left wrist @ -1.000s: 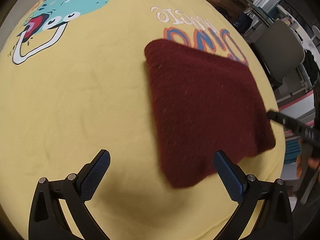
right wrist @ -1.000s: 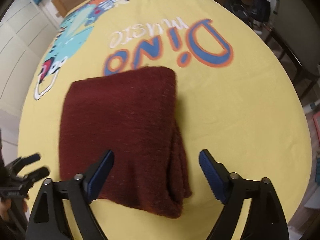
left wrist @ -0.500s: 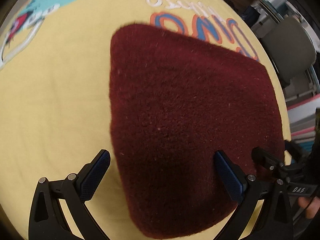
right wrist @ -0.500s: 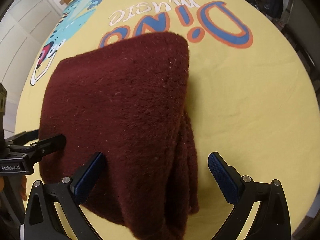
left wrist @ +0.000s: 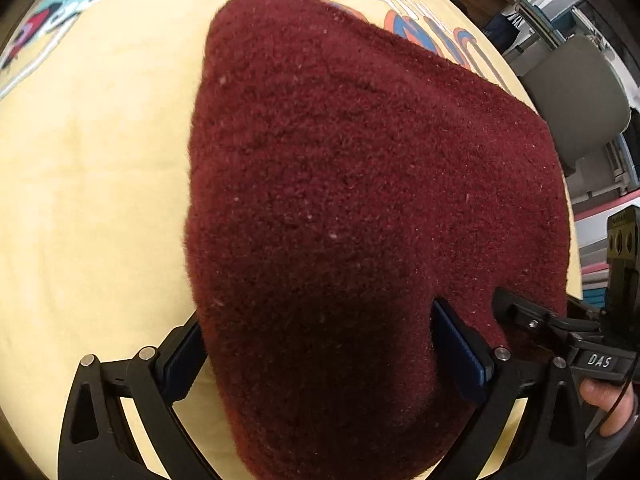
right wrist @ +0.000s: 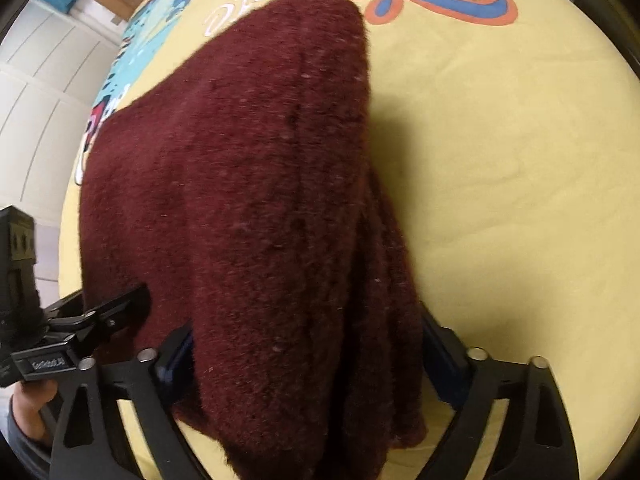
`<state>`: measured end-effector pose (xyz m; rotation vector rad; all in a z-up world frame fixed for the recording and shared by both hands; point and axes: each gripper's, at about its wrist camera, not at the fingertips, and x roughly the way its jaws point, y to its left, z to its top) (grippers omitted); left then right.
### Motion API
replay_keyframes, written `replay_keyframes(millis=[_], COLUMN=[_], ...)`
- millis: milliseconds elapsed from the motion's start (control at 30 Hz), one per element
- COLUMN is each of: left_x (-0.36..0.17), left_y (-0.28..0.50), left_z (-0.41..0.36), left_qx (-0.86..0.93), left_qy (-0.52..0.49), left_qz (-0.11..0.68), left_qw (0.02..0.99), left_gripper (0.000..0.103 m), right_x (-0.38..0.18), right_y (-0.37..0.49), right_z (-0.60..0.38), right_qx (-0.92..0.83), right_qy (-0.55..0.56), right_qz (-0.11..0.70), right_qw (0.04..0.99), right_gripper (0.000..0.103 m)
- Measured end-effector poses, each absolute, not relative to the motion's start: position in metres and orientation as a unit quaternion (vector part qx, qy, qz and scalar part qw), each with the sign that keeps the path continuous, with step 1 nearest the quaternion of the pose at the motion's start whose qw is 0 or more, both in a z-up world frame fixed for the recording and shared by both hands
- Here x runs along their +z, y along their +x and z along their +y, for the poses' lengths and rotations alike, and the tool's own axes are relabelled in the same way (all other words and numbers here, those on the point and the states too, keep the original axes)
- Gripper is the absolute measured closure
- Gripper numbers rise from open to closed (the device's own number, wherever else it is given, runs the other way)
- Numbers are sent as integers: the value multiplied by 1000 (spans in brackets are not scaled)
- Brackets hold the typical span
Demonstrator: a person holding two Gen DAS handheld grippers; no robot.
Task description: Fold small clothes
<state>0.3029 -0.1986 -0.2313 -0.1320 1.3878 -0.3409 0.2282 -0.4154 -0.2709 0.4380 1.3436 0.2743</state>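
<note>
A folded dark red fuzzy garment (left wrist: 360, 200) lies on the yellow printed cloth (left wrist: 88, 184); it also fills the right wrist view (right wrist: 248, 200), with its layered folded edge on the right side. My left gripper (left wrist: 320, 356) is open, its jaws wide apart on either side of the garment's near edge. My right gripper (right wrist: 308, 360) is open too, straddling the near edge in the same way. The fabric lies over part of the blue pads. Each gripper shows at the edge of the other's view.
The yellow cloth has a dinosaur print (right wrist: 132, 60) and blue-orange lettering (right wrist: 440, 0). A grey chair (left wrist: 576, 100) and shelves stand past the table's right edge. White cabinet doors (right wrist: 36, 76) are on the left in the right wrist view.
Both grippers have moved forward and down onto the garment's near edge, which now sits between their open jaws. The two grippers have come closer together.
</note>
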Motion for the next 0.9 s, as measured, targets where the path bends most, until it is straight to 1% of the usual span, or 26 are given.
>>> replay_keyframes(millis=[133,200,267,333,433,533,600,733,900], left_x=[-229,-228,-226,-222,-212,-200,-187,-156,-125], left_y=[302,303,303,303,302,301,299,290,284], left_z=[-197,-197,-194,-193,-191,-184,-178,-165,-127], left_qx=[-165,-169,-178,-187,-207,-219,-229,-248,-253], left_qy=[-61,-61,-65,-67,-53,-56,-62,-56,-64], left_qz=[632,632,631,629,623,619,609,581,553], left_qw=[755,754,752,752,752,752,757,773,791], left_gripper=[12,16,23,36,47,52,53,54,54], right_x=[-267,-264,-258,-250,-238,-221,-207,-177,-151], right_y=[228,226,224,222,218,213,210,207,205], right_z=[-413,-412,-406,-399,-392,-393,-387,-372,-342], right_qx=[135,134,128,116,107,107,108,127,151], right_qy=[203,204,199,191,173,177,179,182,168], right_qz=[615,614,610,603,592,577,564,542,524], right_qw=[750,751,757,766,779,790,799,811,821], right_gripper=[32,41,47,52,58,63,65,68,69])
